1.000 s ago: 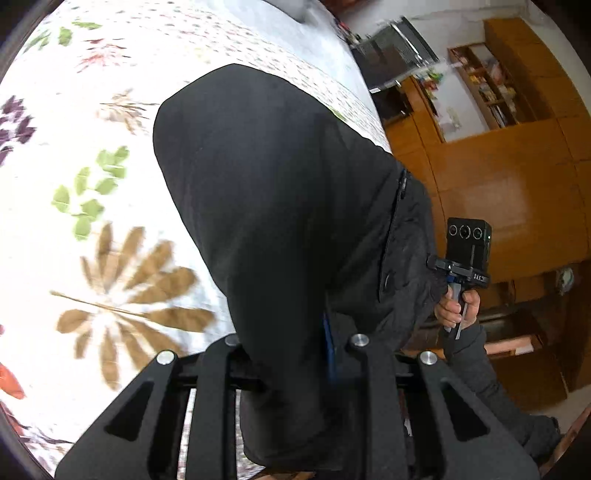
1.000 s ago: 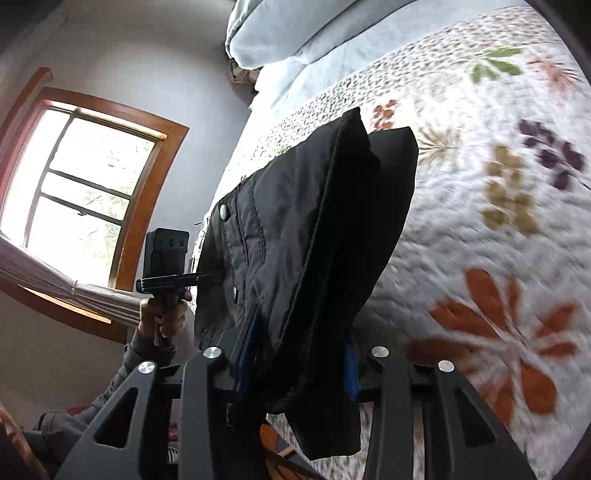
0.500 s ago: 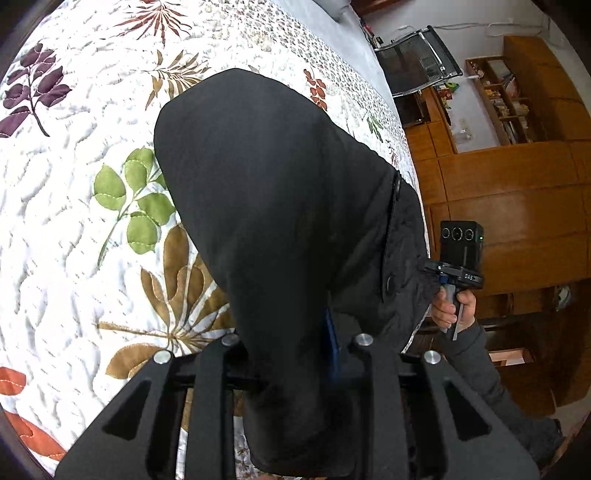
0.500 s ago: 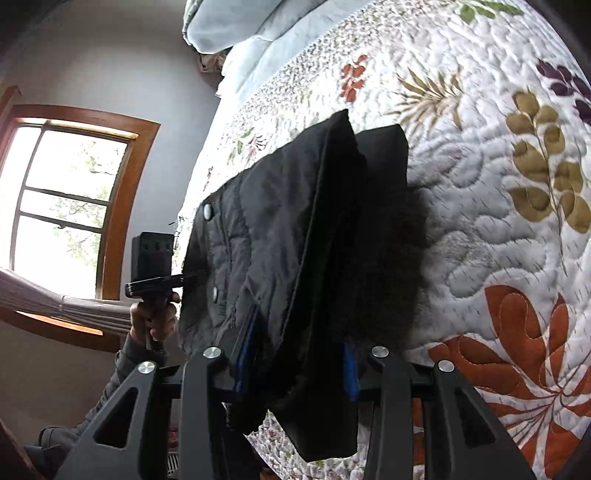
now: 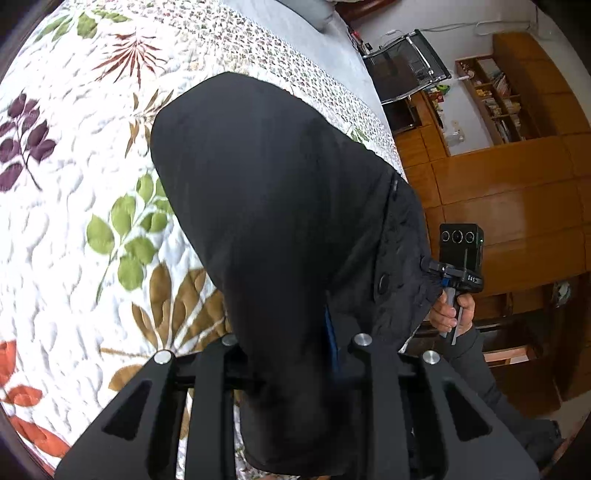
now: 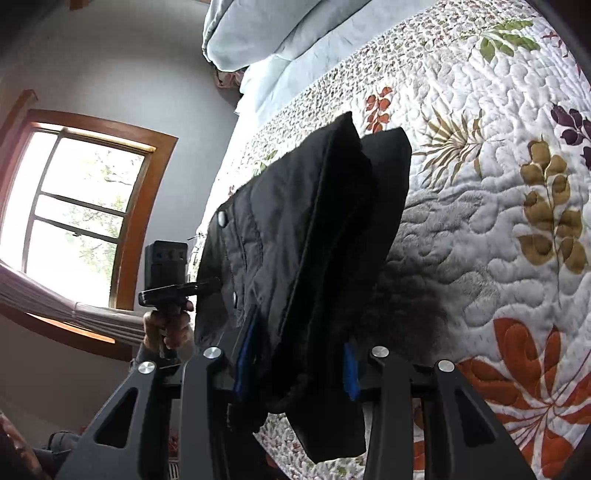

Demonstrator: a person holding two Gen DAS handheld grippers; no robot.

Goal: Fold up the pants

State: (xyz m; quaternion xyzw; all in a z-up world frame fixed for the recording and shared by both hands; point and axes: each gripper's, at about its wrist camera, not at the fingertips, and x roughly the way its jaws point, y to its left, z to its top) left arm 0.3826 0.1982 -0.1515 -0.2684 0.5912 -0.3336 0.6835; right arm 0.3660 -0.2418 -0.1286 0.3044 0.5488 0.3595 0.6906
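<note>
Two grippers hold one pair of black quilted pants (image 5: 280, 206) up over the bed's floral quilt (image 5: 74, 229). In the left wrist view the left gripper (image 5: 295, 354) is clamped on a thick fold of the dark fabric, which drapes forward and hides most of the fingers; a blue pad edge (image 5: 332, 343) shows against the cloth. In the right wrist view the right gripper (image 6: 295, 373) is closed on the folded pants between its blue pads (image 6: 349, 373), with snap buttons (image 6: 222, 218) facing the window (image 6: 77, 218). Each view shows the person's other hand (image 5: 452, 310) gripping its handle. Pale blue bedding (image 6: 280, 33) lies at the head of the bed, and wooden cabinets (image 5: 509, 206) stand beyond.
</note>
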